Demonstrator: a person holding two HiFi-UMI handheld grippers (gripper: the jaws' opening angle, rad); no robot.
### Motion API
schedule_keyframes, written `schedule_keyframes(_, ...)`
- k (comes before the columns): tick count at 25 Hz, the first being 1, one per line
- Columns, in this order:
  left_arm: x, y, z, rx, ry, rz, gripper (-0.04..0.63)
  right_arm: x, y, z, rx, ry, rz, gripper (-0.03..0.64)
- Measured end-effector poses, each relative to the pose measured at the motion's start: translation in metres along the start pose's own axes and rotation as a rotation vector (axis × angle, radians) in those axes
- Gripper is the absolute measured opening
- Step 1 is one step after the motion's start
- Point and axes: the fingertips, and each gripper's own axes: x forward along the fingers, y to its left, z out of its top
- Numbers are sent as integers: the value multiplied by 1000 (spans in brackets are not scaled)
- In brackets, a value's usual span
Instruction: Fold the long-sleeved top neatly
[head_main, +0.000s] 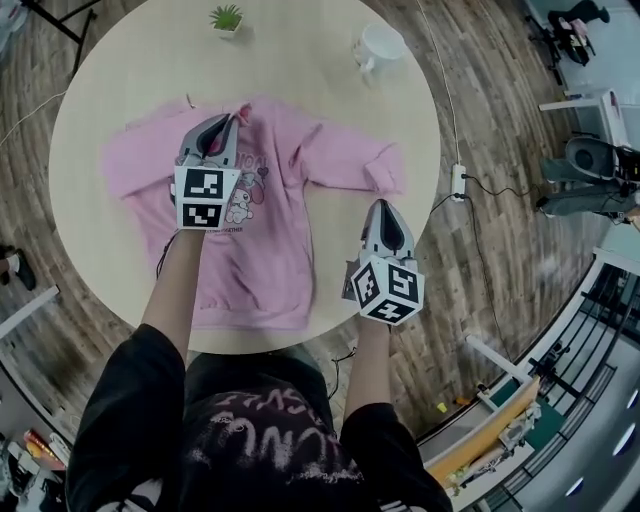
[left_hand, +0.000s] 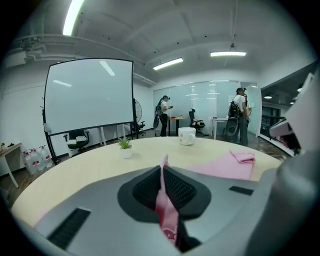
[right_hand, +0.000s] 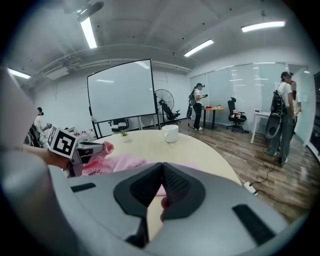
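Round table (head_main: 300, 60) holds the pink top (head_main: 270, 250), spread front-up on its near half. Left gripper (head_main: 235, 118) pinches a fold above it; right gripper (head_main: 384, 206), at the table's right rim, is closed, cloth unclear. Mid-fold, I judge. Next, lay it flat

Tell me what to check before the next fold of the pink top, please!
1. Left gripper shut on the pink top: ok.
2. Right gripper holding cloth: cannot tell; its jaws are together.
3. Sleeves lying flat: not ok; the cuff near the right gripper is bunched.
4. Mug and plant clear of the top: ok.
5. Top wholly on the table: ok.
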Motion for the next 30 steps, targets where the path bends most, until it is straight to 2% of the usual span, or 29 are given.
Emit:
schedule_keyframes(7, 17, -29, -35, 3, 115, -68, 29, -3, -16, -12, 12, 18, -18, 5)
schedule_keyframes(9, 19, -38, -42, 3, 144, -108, 79, -2, -16, -13, 12, 21, -16, 5)
schedule_keyframes(10, 20, -42, -46, 3, 161, -132, 149, -1, -15, -13, 12, 22, -15, 5)
schedule_keyframes(11, 20, -46, -49, 6, 176, -152, 188, 0, -13, -13, 11, 22, -12, 5)
schedule_keyframes(16, 17, -53, -57, 43, 206, -178, 239, 2, -8, -11, 3, 21, 3, 5)
schedule_keyframes(21, 11, -44, -41, 48, 155, -144, 238, 8, -4, -10, -2, 22, 12, 5)
schedule_keyframes(24, 12, -41, -40, 45, 147, -137, 215, 11, -2, -10, -7, 24, 20, 5)
schedule_keyframes(30, 17, -41, -54, 43, 183, -133, 122, 19, -10, -12, -8, 34, 16, 5)
